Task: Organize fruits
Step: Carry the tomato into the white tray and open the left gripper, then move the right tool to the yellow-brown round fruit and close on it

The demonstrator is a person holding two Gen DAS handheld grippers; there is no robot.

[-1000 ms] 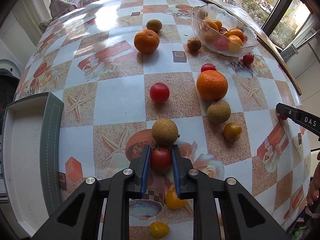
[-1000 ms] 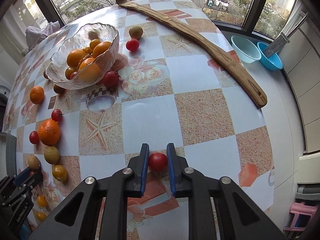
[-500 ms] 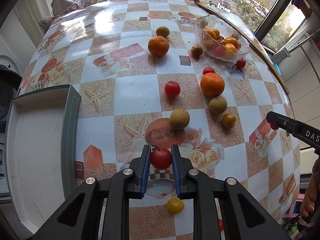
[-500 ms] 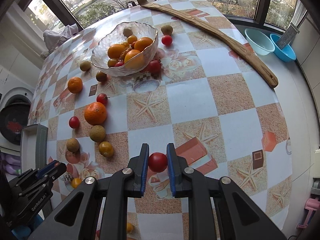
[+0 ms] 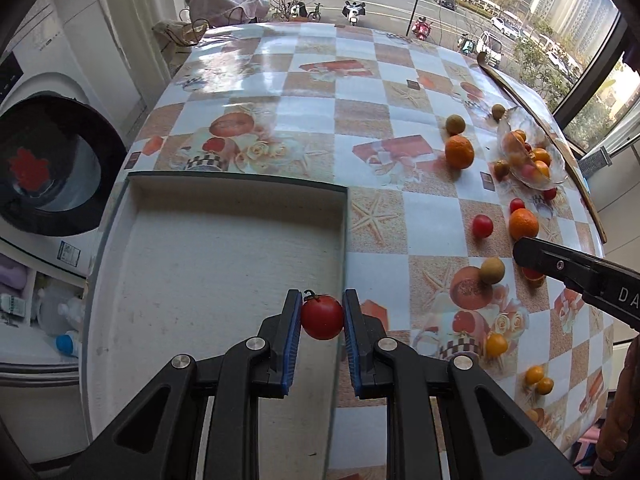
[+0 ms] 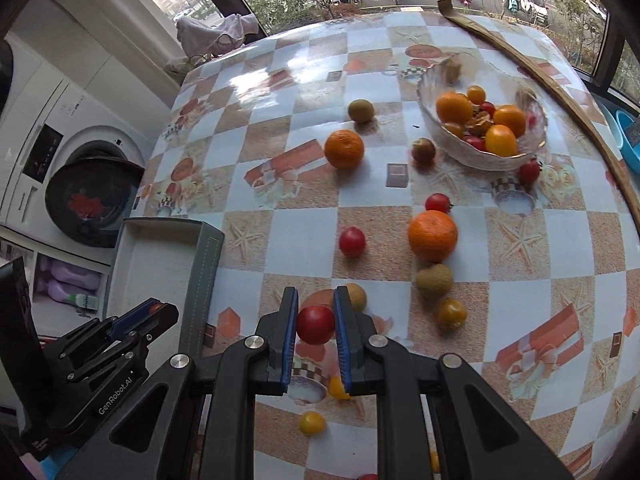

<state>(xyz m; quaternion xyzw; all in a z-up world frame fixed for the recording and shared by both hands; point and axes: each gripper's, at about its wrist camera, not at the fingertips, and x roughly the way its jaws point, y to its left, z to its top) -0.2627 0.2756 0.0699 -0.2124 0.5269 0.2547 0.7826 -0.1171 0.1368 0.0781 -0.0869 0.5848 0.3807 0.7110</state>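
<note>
- My left gripper is clamped on a red cherry tomato, low in the middle of the left wrist frame, over the right wall of the white tray.
- The tray floor fills that frame's centre left, so I judge the drop lies just left of and above the fruit.
- My right gripper pinches a second red tomato, low in the centre of the right wrist frame, above the checked tablecloth.
- From there the tray sits at mid left, past its grey rim, so the left hand is nearer.
- The tomatoes are round, with no long axis to line up.
- Other fruit lies scattered toward the glass bowl at upper right.
</note>
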